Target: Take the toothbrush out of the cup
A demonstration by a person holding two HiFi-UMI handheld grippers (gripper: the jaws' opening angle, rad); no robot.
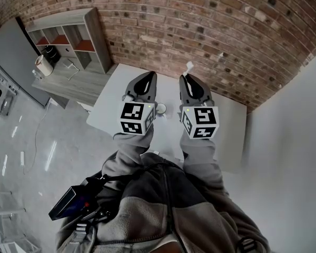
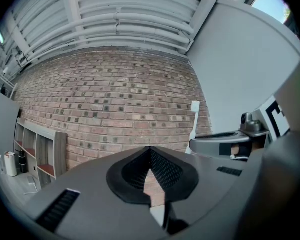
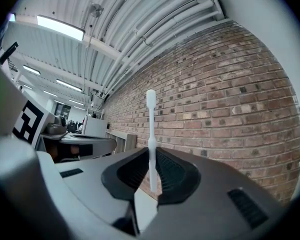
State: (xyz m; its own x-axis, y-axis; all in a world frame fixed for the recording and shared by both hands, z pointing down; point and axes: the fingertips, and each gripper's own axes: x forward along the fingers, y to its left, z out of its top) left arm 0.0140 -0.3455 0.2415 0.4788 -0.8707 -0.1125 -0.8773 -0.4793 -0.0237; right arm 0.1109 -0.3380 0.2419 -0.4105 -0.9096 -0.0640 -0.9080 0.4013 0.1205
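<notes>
Right gripper [image 3: 151,154]: jaws clamped on the lower handle of a toothbrush [image 3: 150,134]. The toothbrush is all white and slim, stands upright with its head uppermost, and is well apart from the cup.
Left gripper [image 2: 150,151]: jaws pressed together, nothing between them.
Cup [image 1: 160,108]: small, pale, on the white table [image 1: 226,120] between the two grippers.
Beyond: brick wall [image 1: 200,25]; grey shelf unit [image 1: 68,41] at left.
</notes>
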